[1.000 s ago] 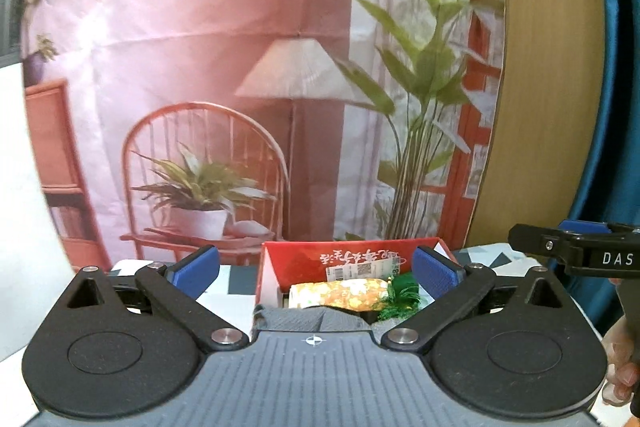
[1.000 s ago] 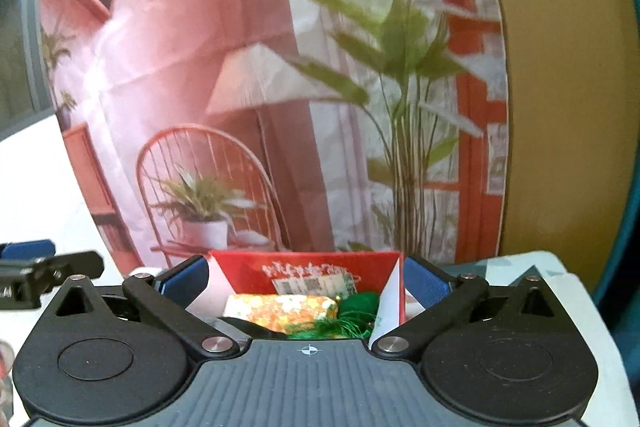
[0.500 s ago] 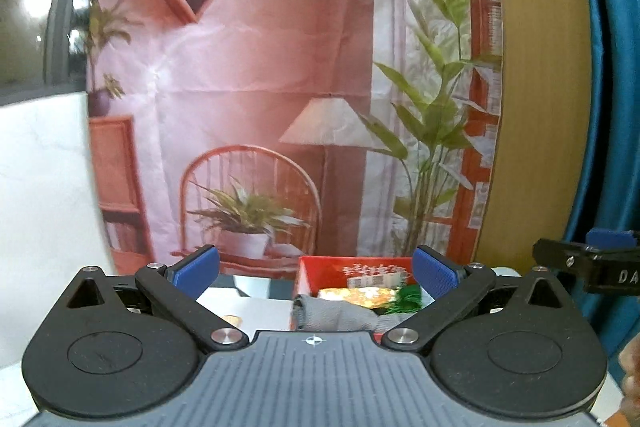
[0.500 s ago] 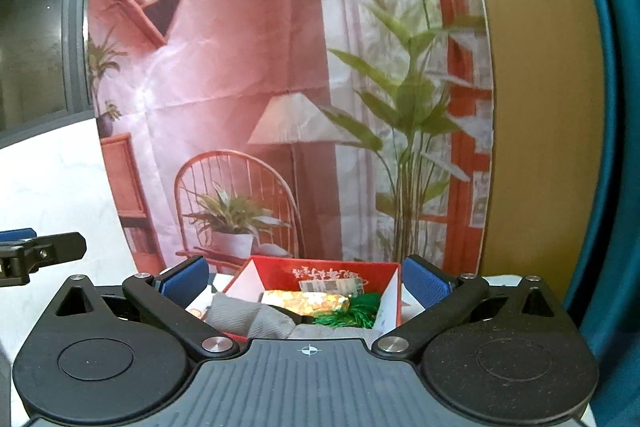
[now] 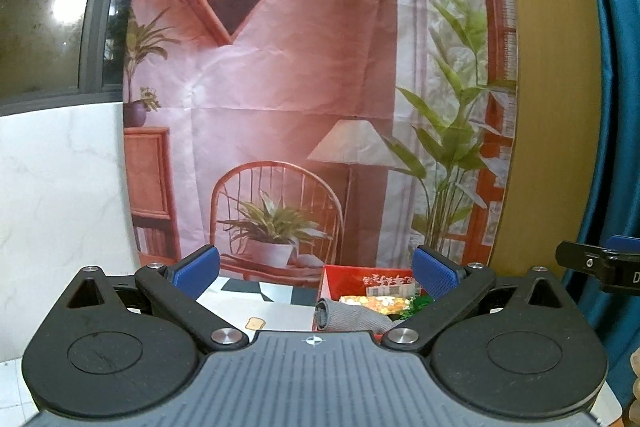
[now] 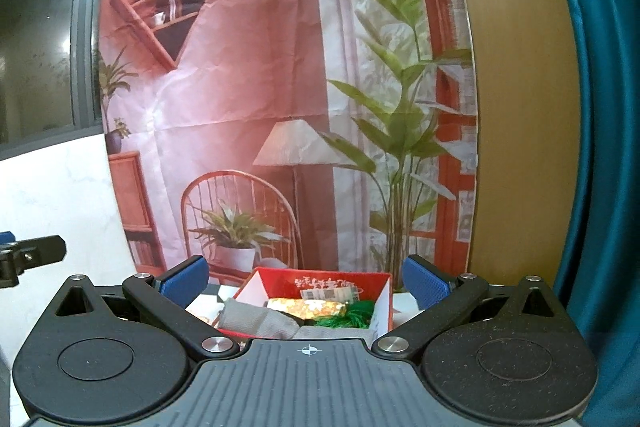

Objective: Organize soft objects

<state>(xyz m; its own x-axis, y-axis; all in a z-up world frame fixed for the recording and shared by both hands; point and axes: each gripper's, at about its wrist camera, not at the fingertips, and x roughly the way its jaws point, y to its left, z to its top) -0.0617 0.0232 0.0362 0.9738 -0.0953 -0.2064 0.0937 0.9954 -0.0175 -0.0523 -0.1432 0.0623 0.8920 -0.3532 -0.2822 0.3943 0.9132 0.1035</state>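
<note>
A red box (image 6: 320, 277) sits on the table ahead in the right wrist view; it also shows in the left wrist view (image 5: 360, 273). Inside lie a grey folded cloth (image 6: 256, 319), an orange patterned bundle (image 6: 306, 307) and a green tasselled item (image 6: 354, 317). The cloth (image 5: 348, 317) hangs over the box's near left edge. My left gripper (image 5: 316, 267) is open and empty, back from the box. My right gripper (image 6: 304, 277) is open and empty, the box between its blue pads.
A printed backdrop (image 5: 320, 107) of a chair, lamp and plants hangs behind the table. A teal curtain (image 6: 600, 147) is on the right, a white marble wall (image 5: 60, 187) on the left. The tabletop (image 5: 248, 307) has a checked pattern.
Both grippers have pulled back and tilted upward from the box; it now looks smaller and lower. The left gripper has shifted left, so the box sits at its right pad.
</note>
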